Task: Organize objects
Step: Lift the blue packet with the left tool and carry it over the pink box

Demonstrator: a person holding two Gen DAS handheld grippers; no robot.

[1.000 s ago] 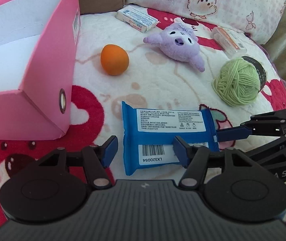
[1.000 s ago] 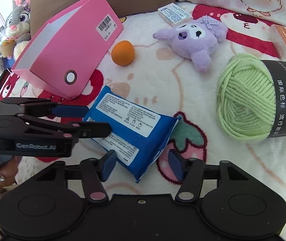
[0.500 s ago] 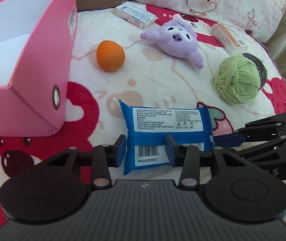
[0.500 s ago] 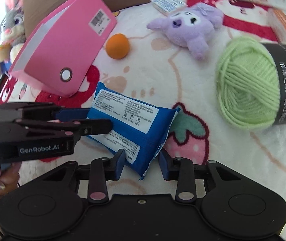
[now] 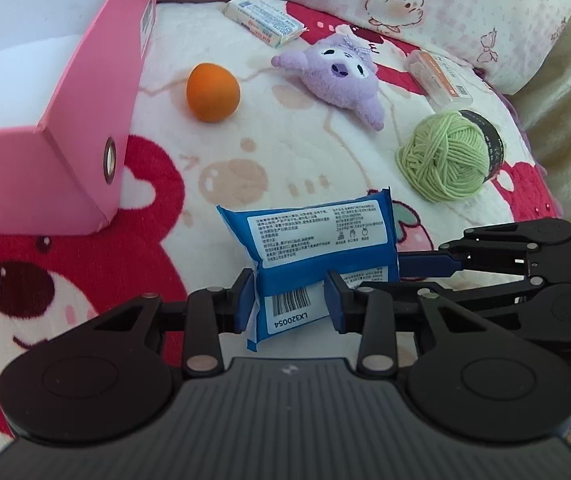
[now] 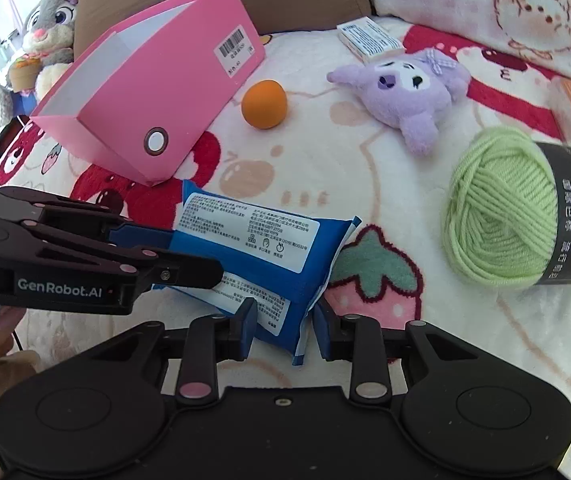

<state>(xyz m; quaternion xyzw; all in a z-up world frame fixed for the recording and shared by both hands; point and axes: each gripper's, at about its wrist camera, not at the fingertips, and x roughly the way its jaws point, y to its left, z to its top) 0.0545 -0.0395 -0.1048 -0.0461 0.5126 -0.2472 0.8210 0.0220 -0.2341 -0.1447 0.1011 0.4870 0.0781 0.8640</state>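
Note:
A blue wipes pack (image 5: 317,236) (image 6: 245,232) with a white label lies on the cartoon blanket, pinched up from both ends. My left gripper (image 5: 289,300) has the pack's barcode end between its blue pads, which press on it while the jaws are still closing. My right gripper (image 6: 283,320) is shut on the pack's other end; in the left wrist view the right gripper (image 5: 425,268) reaches in from the right. The left gripper (image 6: 173,254) comes in from the left in the right wrist view. An open pink box (image 5: 97,120) (image 6: 157,80) stands to the left.
On the blanket lie an orange ball (image 5: 213,92), a purple plush (image 5: 337,76), a green yarn ball (image 5: 445,160), a white carton (image 5: 263,20) and an orange-white packet (image 5: 441,76). Pillows line the back. A rabbit plush (image 6: 51,20) sits beyond the pink box.
Both grippers' jaws have narrowed onto the ends of the blue pack, which now bulges up and is squeezed between them. The hands have hardly moved.

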